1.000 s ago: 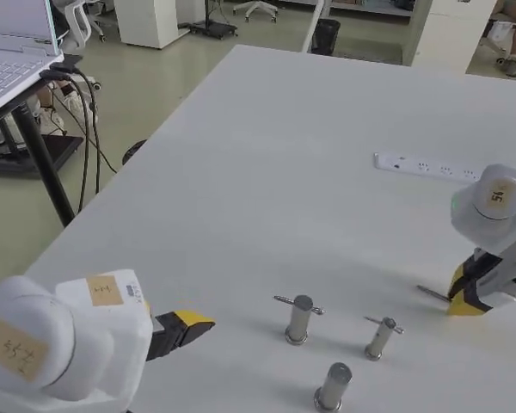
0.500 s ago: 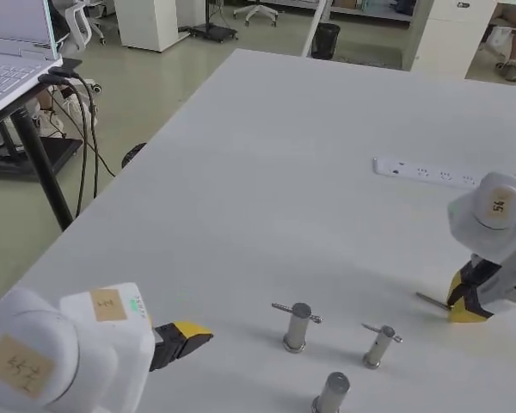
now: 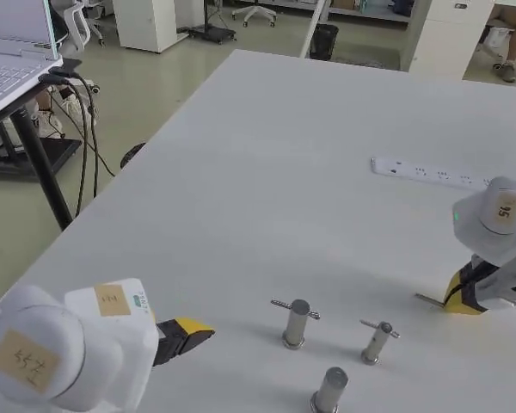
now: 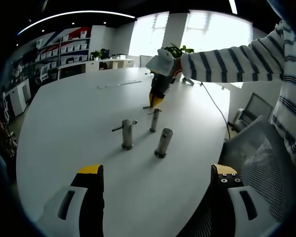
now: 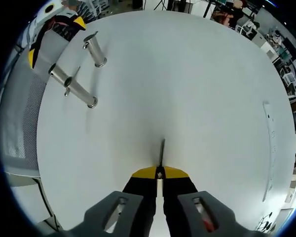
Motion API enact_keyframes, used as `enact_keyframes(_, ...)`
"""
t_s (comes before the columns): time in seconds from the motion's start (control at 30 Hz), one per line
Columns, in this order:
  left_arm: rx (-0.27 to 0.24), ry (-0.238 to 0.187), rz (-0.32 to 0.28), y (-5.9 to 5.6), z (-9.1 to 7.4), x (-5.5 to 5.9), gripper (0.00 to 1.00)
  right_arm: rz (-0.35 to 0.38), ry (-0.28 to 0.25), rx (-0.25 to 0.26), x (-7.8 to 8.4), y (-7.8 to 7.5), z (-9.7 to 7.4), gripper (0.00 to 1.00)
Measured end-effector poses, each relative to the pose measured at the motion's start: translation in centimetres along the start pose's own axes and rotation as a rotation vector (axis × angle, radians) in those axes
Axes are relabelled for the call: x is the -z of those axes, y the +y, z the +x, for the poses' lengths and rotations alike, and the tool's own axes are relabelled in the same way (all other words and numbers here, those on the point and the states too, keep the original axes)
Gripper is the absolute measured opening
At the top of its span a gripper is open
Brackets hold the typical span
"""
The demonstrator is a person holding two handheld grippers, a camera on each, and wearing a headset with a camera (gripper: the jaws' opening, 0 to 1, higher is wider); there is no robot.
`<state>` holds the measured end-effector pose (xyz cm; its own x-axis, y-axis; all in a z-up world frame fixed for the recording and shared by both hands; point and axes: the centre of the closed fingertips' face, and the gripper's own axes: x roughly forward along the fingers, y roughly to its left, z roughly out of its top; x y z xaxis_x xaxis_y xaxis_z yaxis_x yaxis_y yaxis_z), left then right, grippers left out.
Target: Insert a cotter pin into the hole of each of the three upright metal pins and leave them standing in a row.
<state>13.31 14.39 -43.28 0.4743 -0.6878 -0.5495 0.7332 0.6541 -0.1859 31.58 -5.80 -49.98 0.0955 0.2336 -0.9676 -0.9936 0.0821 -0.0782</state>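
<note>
Right gripper (image 5: 159,174): clenched on a cotter pin (image 5: 161,150) at the worktop (image 5: 187,89).
Left gripper (image 4: 157,170): held released, jaws wide.
Metal pins (image 3: 297,323): three upright; two are pinned.

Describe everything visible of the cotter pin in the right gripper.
The cotter pin is a thin, dark, metallic-looking sliver, straight as far as it shows. Its rear end is pinched between the yellow-tipped jaws of the shut right gripper. The rest juts forward, low over the white table. Whether its tip touches the table cannot be told.
</note>
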Motion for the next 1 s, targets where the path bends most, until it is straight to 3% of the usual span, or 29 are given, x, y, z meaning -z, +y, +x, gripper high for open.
enact_keyframes(0.33,-0.01,-0.012,0.028,-0.1,-0.3,-0.6,0.87,0.063,-0.065,0.015,-0.1,-0.1,-0.1,0.0)
enact_keyframes(0.47,-0.015,-0.033,0.029,-0.1,-0.5,-1.0,0.87,0.045,-0.057,0.033,-0.3,0.0,0.0,0.0)
enact_keyframes(0.6,-0.012,-0.026,0.04,-0.2,-0.5,-0.9,0.87,0.046,-0.046,0.038,-0.3,-0.1,-0.1,0.0)
enact_keyframes(0.87,-0.01,-0.036,0.058,-0.2,-0.5,-1.2,0.87,0.093,-0.03,0.024,-0.4,-0.2,-0.2,0.0)
enact_keyframes(1.0,0.005,-0.071,0.055,-0.6,-0.6,-2.0,0.87,0.083,-0.006,0.035,0.1,-0.3,-0.3,0.0)
